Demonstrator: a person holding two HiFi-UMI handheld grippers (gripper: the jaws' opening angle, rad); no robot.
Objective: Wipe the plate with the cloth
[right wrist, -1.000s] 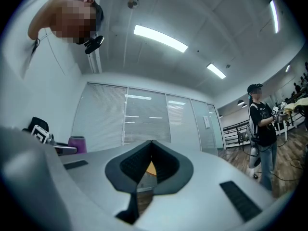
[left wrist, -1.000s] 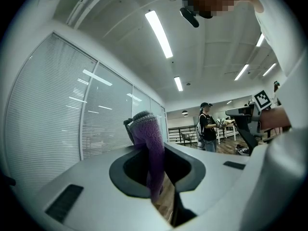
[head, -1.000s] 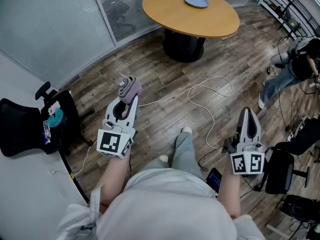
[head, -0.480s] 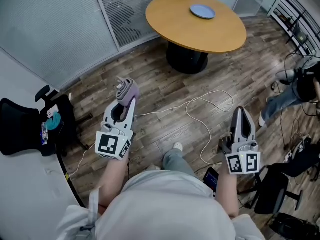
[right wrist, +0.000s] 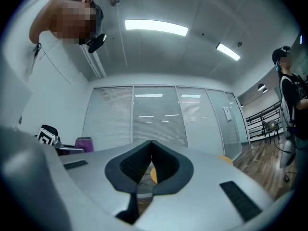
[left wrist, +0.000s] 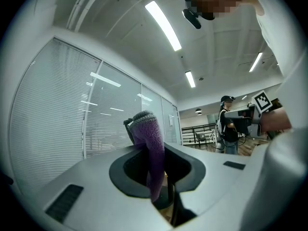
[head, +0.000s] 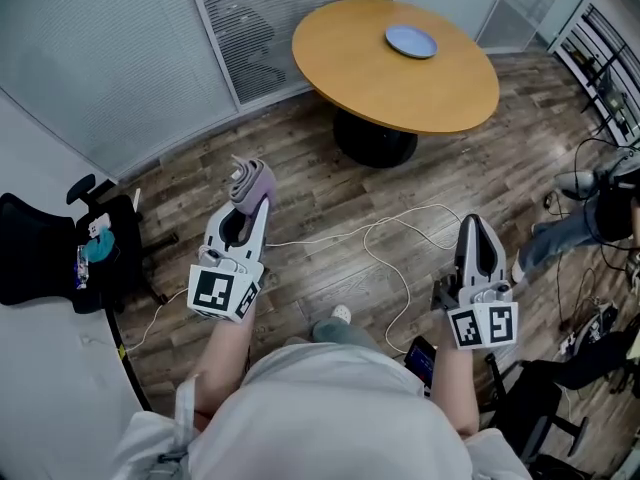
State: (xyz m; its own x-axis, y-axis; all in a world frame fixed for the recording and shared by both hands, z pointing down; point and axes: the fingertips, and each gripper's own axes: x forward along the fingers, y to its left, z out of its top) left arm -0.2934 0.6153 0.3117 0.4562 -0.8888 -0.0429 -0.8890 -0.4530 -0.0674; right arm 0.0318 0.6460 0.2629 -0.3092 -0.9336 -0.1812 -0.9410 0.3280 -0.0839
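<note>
While the person stands on the brown wood-plank floor [head: 330,168], both hand-held grippers are held out at waist height, well apart from each other. The left hand-held gripper [head: 248,180] [left wrist: 144,126] has its jaws closed on a purple knitted cloth [head: 256,176] [left wrist: 150,143]. The cloth is pinched at the jaw tips; in the left gripper view a bunched end stands up above the jaws and a longer fold hangs down into the dark hollow between them. The right hand-held gripper [head: 478,226] [right wrist: 151,148] points forward with its jaws brought together at the tips and nothing between them.

Farther ahead, well beyond both grippers, stands a round wooden bench [head: 350,58] on a dark central pedestal. A pale blue round plate [head: 411,40] lies flat on the bench top, toward its far right side, with nothing touching it. The cloth is well apart from the plate.

A thin white cable [head: 400,258] loops across the floor between the grippers and the bench. A black office chair [head: 40,258] sits at the left edge of the head view, beside a glass wall with white blinds [head: 100,58]. Another person [head: 595,213] [left wrist: 226,126] stands at the far right of the room.
</note>
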